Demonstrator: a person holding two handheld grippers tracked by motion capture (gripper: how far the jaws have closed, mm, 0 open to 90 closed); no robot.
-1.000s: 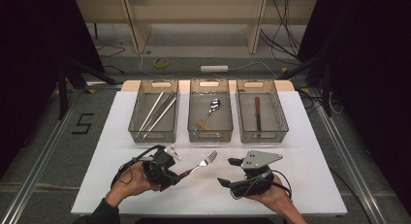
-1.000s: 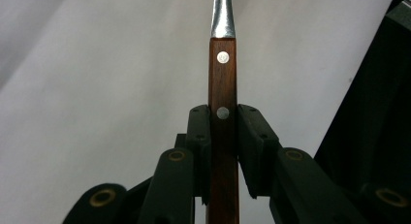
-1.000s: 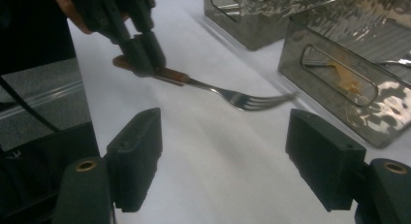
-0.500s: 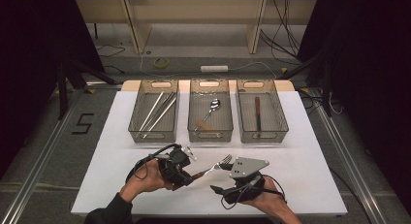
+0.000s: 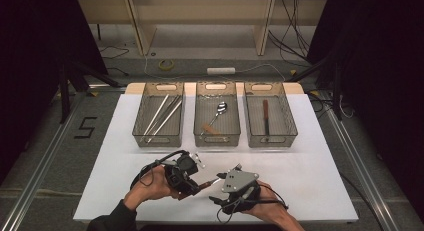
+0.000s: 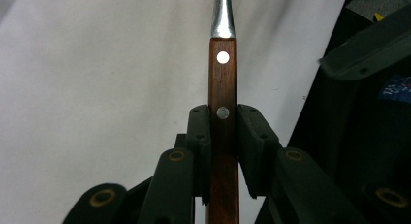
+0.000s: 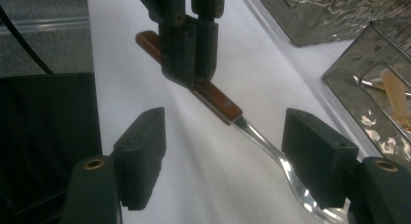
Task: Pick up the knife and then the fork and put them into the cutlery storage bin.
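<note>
Two claws, one fork between them. Your left gripper (image 5: pixel 192 183) has its jaws closed flat on the fork (image 7: pixel 228 107), pinching the wooden handle (image 6: pixel 223 112) partway along, at the lower of its two rivets; the metal neck runs on ahead of the jaws. Your right gripper (image 7: pixel 228 161) stands wide open with nothing in it, its pads (image 7: pixel 143 151) on either side of the fork's metal shank, not touching it.

Item: fork, wood-handled, steel neck and tines. Position: held just above the white table (image 5: pixel 320 171) at the near edge, between your two hands, slanting from the left gripper toward the right. Handling, as a judgement: light, stiff, not fragile. The polished steel will likely slip under the pads; the wood gives the surer hold. If you take it over with the right gripper, close on the neck just past the handle's end, or on the free wood ahead of the left jaws, and square the pads to the flat side.

Surroundings: three mesh bins across the far side, well apart from the grippers.
- Left bin (image 5: pixel 159 118): long metal pieces, too small to tell which kind.
- Middle bin (image 5: pixel 217 118): a spoon (image 5: pixel 220 110) and a pale wooden piece.
- Right bin (image 5: pixel 270 118): one dark-handled piece.

Obstructions: none on the table between the fork and the bins; mind the bin walls and your own trailing cables.
</note>
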